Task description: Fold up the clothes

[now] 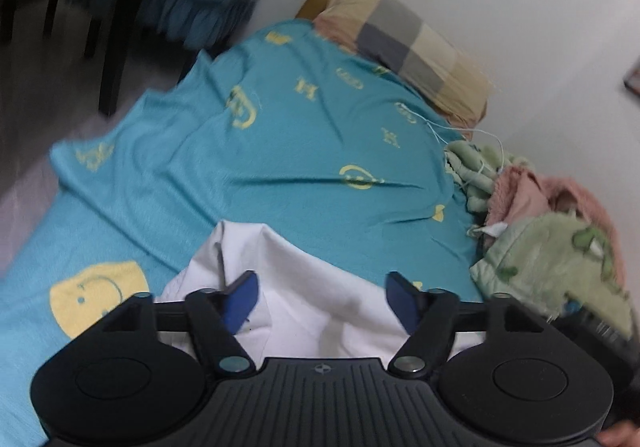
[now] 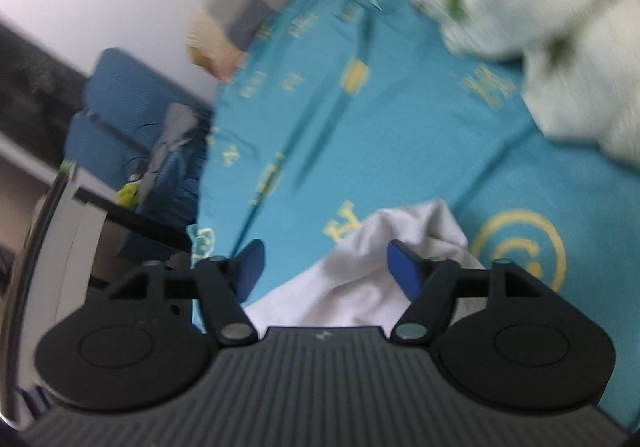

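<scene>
A white garment [image 1: 312, 287] lies bunched on the teal bed sheet [image 1: 280, 151] with yellow prints. My left gripper [image 1: 322, 293] is open just above it, its blue pads [image 1: 240, 299] spread with white cloth between and under them. In the right wrist view the same white garment [image 2: 372, 275] lies crumpled on the sheet [image 2: 400, 127]. My right gripper [image 2: 324, 267] is open over its edge, holding nothing. The right view is blurred by motion.
A pile of green and pink clothes [image 1: 552, 231] lies at the right by the white wall [image 1: 500, 7]. A checked pillow [image 1: 412, 47] sits at the head of the bed. Dark furniture [image 1: 100, 7] and floor lie off the left edge. The pale pile [image 2: 540, 27] shows upper right.
</scene>
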The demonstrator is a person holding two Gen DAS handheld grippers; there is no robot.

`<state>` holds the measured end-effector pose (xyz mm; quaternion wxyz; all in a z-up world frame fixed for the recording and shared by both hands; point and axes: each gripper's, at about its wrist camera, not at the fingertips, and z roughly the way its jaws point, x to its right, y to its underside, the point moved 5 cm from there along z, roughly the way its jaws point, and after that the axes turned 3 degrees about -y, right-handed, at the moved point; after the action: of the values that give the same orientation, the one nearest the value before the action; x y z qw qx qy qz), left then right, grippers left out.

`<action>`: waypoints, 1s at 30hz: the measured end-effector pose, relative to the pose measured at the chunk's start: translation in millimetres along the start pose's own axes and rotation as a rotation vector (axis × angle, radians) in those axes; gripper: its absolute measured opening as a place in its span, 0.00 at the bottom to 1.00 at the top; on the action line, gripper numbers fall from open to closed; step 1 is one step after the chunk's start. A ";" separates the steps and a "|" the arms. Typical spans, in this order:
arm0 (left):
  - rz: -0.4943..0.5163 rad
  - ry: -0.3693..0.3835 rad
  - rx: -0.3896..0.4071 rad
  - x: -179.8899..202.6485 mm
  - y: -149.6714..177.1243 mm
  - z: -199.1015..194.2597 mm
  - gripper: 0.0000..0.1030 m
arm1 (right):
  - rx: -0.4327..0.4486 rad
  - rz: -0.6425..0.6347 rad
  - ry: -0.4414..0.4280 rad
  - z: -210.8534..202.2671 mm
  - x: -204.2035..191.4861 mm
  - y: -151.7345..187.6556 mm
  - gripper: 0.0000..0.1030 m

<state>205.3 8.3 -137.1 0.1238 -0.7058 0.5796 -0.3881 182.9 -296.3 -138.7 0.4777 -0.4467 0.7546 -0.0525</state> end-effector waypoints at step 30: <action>0.411 -0.162 -0.103 44.8 81.7 -22.8 0.78 | -0.185 -0.419 0.177 -0.4 -14.6 69.4 0.67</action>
<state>131.8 -50.7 -154.8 0.2100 -0.6071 0.7185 -0.2666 141.4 -244.5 -163.8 0.3455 -0.6289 0.6861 -0.1199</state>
